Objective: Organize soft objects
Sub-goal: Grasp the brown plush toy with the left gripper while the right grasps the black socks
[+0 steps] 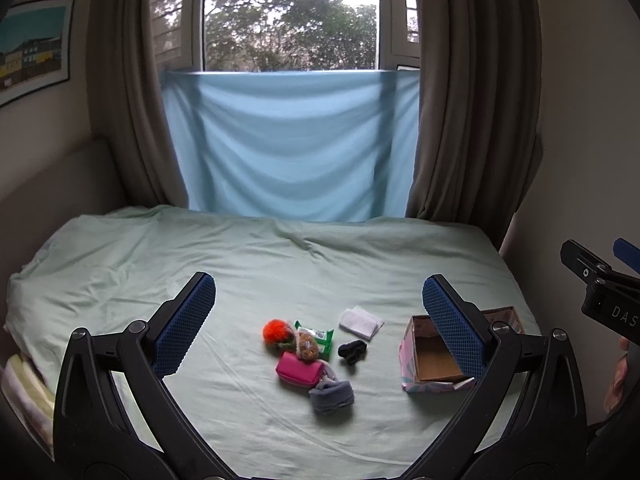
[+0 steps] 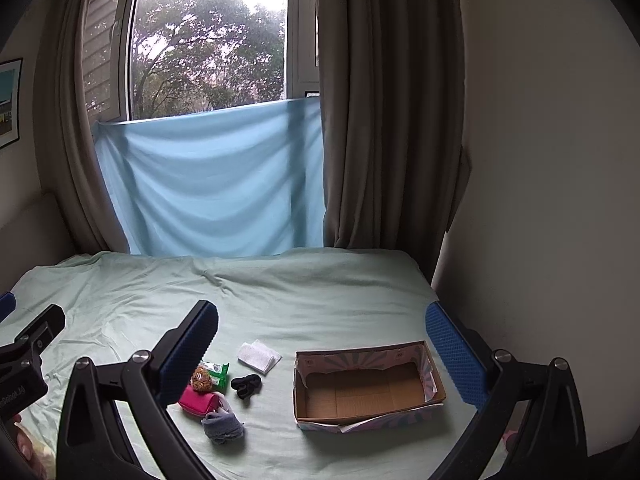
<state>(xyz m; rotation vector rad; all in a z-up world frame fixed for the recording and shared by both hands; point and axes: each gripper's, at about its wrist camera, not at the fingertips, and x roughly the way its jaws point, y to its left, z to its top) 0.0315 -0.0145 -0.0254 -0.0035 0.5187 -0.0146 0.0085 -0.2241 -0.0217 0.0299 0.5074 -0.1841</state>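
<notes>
Both claws spread; box (image 2: 368, 388) apart from pile

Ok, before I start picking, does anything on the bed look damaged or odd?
Only the cardboard box: the patterned paper lining its rim is torn and ragged, peeling at the near edge. It sits upright and empty. The soft items lie loose in a cluster, nothing spilled.

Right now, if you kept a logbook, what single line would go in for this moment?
stage: start | left gripper: open, empty | right gripper: open, empty | soft items: on bed | box: empty
</notes>
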